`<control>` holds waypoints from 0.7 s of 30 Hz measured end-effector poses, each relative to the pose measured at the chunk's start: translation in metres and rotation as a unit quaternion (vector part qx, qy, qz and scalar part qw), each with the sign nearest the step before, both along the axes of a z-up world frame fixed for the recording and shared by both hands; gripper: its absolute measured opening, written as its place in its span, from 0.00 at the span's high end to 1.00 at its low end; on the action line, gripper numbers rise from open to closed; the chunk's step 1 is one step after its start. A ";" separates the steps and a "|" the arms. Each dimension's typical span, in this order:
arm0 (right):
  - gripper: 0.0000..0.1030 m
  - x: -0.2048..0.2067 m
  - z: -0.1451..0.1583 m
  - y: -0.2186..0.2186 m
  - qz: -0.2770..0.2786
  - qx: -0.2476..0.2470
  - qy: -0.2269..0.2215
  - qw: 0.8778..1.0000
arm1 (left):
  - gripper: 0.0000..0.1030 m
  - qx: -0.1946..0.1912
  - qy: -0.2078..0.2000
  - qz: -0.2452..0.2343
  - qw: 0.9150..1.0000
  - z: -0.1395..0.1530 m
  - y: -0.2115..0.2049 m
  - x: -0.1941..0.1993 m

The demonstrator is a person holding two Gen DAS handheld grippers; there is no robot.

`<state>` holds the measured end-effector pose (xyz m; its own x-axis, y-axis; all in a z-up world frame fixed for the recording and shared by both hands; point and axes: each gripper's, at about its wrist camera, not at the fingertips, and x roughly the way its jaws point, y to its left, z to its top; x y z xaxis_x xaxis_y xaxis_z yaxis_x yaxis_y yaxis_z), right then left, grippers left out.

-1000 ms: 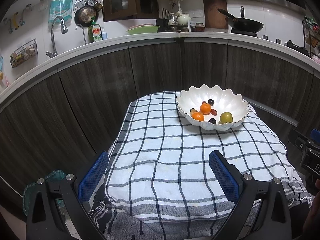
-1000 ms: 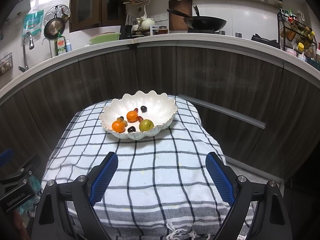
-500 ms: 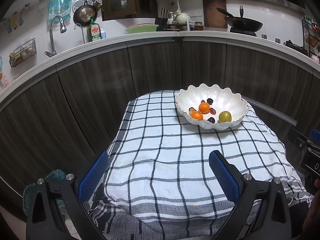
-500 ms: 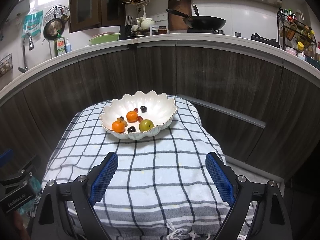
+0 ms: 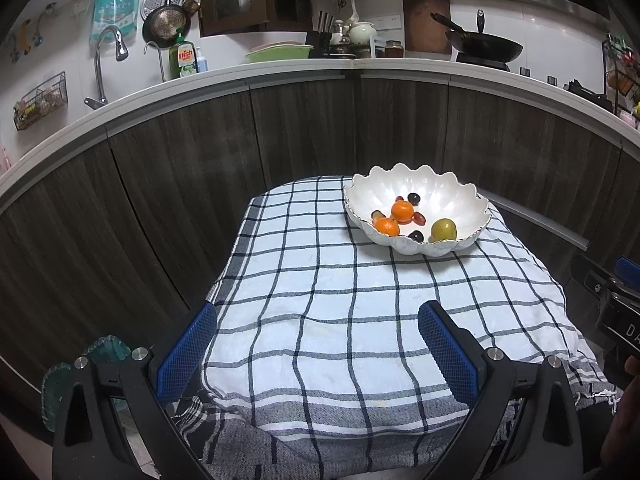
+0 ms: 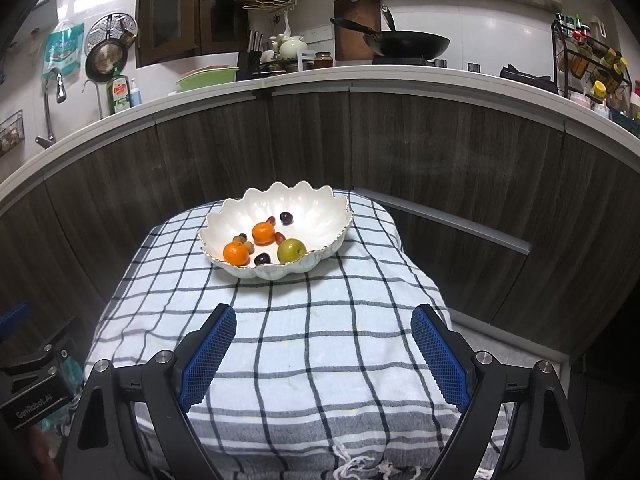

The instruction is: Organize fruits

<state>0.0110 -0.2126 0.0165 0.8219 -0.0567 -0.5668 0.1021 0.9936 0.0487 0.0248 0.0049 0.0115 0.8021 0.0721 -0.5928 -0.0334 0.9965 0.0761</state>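
Comparing this moment with the views of a second before, little had changed — the left wrist view had drifted slightly, so that the bowl (image 5: 416,216) sat a touch lower and more central, while the right wrist view matched almost exactly.

Item: left gripper (image 5: 316,344) — released, jaws spread wide, nothing between the blue pads, held over the near edge of the checked cloth (image 5: 340,300).

Item: right gripper (image 6: 322,350) — likewise released and empty, well apart from the bowl (image 6: 276,232).

Item: fruit, all inside the white scalloped bowl at the far end of the cloth-covered counter — two oranges (image 6: 236,253), one green-yellow fruit (image 6: 291,250), several small dark and reddish pieces, possibly grapes (image 6: 285,218); kind not certain at this size.

Item: nothing lay loose on the cloth in either view.

Judgement: with every visible fruit gathered in the bowl and both grippers idle and withdrawn, the task appeared complete or very nearly so; the small drift of the left view read as settling rather than a fresh reach.
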 end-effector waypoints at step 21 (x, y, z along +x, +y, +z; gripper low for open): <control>0.12 -0.001 0.000 0.000 -0.001 0.001 0.000 1.000 | 0.00 0.003 0.001 0.003 1.000 0.001 -0.001 0.001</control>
